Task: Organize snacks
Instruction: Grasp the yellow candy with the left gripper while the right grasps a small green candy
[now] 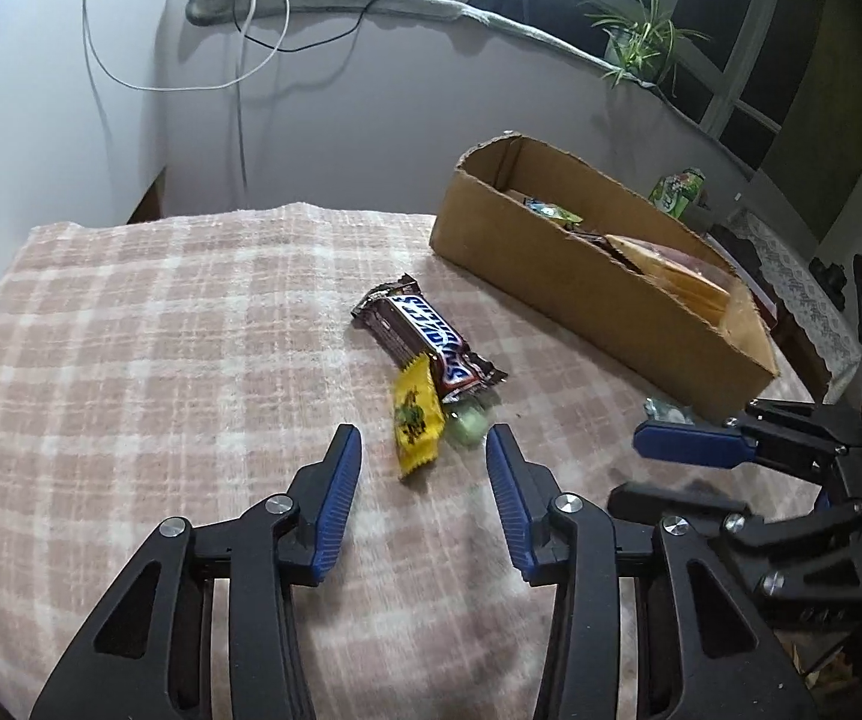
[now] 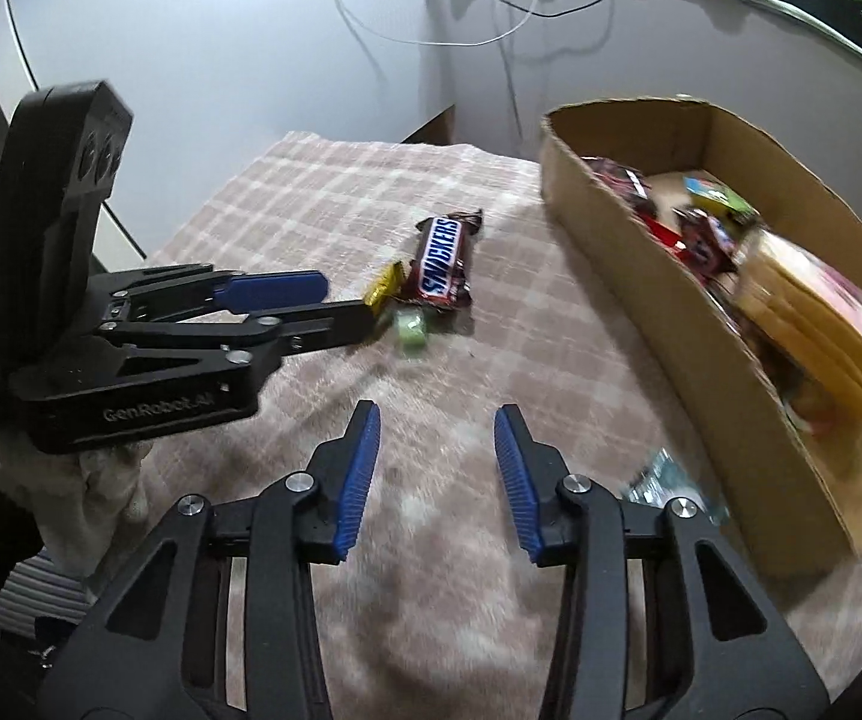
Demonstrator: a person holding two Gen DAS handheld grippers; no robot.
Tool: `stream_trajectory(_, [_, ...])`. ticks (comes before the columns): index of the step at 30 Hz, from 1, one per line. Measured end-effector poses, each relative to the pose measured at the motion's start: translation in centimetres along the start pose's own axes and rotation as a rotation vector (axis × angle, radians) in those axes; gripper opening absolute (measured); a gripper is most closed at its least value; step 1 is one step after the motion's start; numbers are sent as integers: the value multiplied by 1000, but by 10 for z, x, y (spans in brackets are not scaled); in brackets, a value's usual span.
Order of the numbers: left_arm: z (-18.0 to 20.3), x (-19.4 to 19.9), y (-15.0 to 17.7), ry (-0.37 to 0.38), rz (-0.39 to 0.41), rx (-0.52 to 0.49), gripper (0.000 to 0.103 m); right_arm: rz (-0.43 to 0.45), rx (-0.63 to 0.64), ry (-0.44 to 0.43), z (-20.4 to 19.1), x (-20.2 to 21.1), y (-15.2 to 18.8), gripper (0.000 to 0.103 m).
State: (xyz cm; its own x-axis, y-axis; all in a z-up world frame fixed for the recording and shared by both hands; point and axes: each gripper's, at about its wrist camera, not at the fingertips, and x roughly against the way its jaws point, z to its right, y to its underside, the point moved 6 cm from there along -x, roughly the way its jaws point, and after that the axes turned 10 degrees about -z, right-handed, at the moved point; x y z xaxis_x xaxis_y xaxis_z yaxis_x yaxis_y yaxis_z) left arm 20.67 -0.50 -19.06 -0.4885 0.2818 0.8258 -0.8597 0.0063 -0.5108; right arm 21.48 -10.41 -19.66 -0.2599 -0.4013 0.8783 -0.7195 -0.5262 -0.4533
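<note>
Both my jaws stand apart, empty. Left gripper [image 1: 425,441] nears the yellow candy [image 1: 414,420] beside the Snickers [image 1: 428,341] on the table — straddle the candy alone, pinch gently, then carry to the box [image 1: 581,288].

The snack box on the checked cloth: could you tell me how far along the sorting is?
Done: the cardboard box already holds several wrapped snacks. In hand: nothing; the left gripper and right gripper both stand open and empty. Left: the Snickers bar, yellow packet, green candy and a silvery wrapper beside the box lie on the cloth.
</note>
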Motion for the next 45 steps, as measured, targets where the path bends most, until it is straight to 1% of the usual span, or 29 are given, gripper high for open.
stream_trajectory(2, [-2,-5,-1,-7,-9,-3,36,-12,19,5,-3,-7,-4,37])
stream_trajectory(6, [-12,-13,-5,-5,-22,13,26,-31,38,1,-6,-21,-12,36])
stream_trajectory(9, [-17,-18,-5,-1,-31,20,25,-35,38,1,-7,-30,-19,36])
stream_trajectory(12, [-19,-20,-7,2,-31,23,18,-41,38,7,-6,-38,-26,36])
stream_trajectory(17, [-22,-20,-9,-6,-29,21,17,-35,47,17,-6,-44,-37,35])
stream_trajectory(19, [-22,-19,-10,-11,-25,19,16,-33,58,32,-7,-46,-41,29])
stream_trajectory(20, [-22,-19,-10,-9,-25,21,16,-33,64,35,-8,-47,-42,27])
stream_trajectory(21, [-22,-19,-10,-8,-24,22,14,-35,70,33,-9,-48,-43,22])
stream_trajectory(25, [-23,-17,-9,-12,-16,27,13,-40,69,29,-10,-48,-42,20])
stream_trajectory(28, [-25,-13,-7,-19,-6,31,10,-33,59,20,-9,-41,-36,20])
stream_trajectory(35, [-24,1,-4,-29,21,28,10,16,27,25,-1,-14,-22,20])
stream_trajectory(39, [-20,11,-7,-33,41,27,10,56,6,39,9,10,-17,19])
stream_trajectory(45, [-6,28,-14,-25,79,12,10,126,-38,67,35,49,-13,19])
